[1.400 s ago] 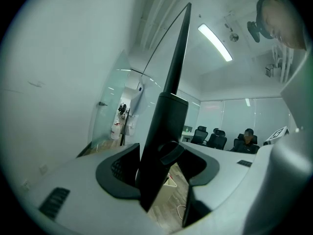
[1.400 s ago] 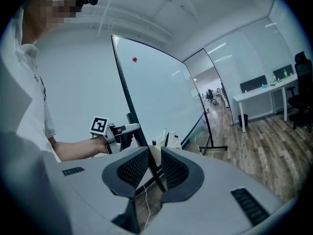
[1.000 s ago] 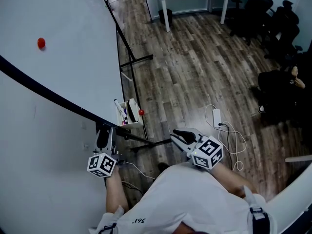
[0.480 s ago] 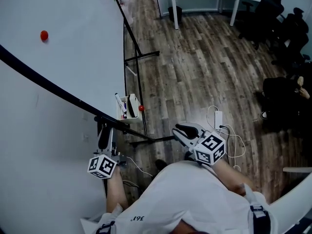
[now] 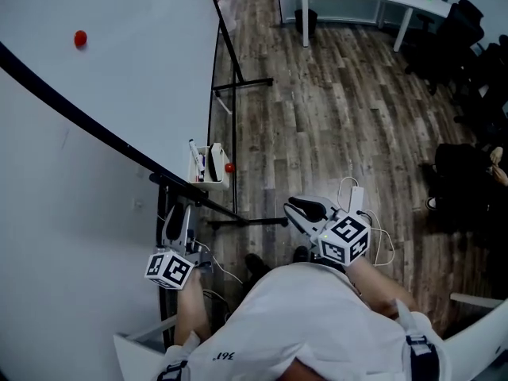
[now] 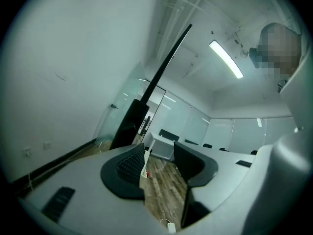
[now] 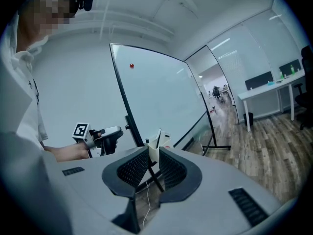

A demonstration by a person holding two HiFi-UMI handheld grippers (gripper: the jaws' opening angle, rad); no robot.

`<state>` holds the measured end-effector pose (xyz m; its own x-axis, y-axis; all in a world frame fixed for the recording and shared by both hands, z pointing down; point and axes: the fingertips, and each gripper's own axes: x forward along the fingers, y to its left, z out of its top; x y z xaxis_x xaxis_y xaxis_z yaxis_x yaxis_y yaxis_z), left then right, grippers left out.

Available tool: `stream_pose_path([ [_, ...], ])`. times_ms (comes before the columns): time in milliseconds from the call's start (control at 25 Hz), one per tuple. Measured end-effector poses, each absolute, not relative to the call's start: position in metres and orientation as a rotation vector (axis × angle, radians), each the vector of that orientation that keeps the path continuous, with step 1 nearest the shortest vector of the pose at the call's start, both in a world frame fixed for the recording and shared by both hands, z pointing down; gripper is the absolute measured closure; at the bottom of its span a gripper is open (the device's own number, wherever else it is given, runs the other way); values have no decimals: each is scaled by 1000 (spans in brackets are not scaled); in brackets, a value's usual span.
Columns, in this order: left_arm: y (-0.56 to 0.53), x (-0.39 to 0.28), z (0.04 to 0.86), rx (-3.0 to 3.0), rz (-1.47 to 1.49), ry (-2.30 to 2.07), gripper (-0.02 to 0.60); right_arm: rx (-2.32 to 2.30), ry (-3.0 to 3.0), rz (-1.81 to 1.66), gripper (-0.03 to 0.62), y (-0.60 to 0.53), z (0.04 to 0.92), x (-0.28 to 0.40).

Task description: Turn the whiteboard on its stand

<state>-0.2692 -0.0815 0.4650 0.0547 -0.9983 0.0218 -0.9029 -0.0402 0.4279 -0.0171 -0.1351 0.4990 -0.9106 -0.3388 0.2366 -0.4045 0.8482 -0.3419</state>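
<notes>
White board (image 5: 135,62), L gripper (image 5: 176,214) backed off it, jaws closing, empty

Light: bright, even and cool bluish-white in all three views.
Source: a ceiling light strip (image 6: 226,58) glows in the left gripper view, burnt out to plain white.
Glare: the whiteboard (image 5: 119,70) looks pale and washed, with no hard hotspot.
Shadows: soft and faint on the wooden floor (image 5: 333,125).
Distortion: both gripper views are fisheye circles with black corners; the whiteboard's black frame bows in the head view.
Focus: the left claw (image 6: 159,153), close to the lens, is slightly soft; the far room is sharper.
</notes>
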Motion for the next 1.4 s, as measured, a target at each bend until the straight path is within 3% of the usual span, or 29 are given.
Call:
stream_pose_path([
  [640, -70, -155, 459, 2161, -472, -1593, 448, 594, -2874, 577, 514, -125, 500, 10],
  [1400, -10, -148, 469, 2255, -368, -1358, 457, 742, -2842, 628, 514, -60, 503, -15],
])
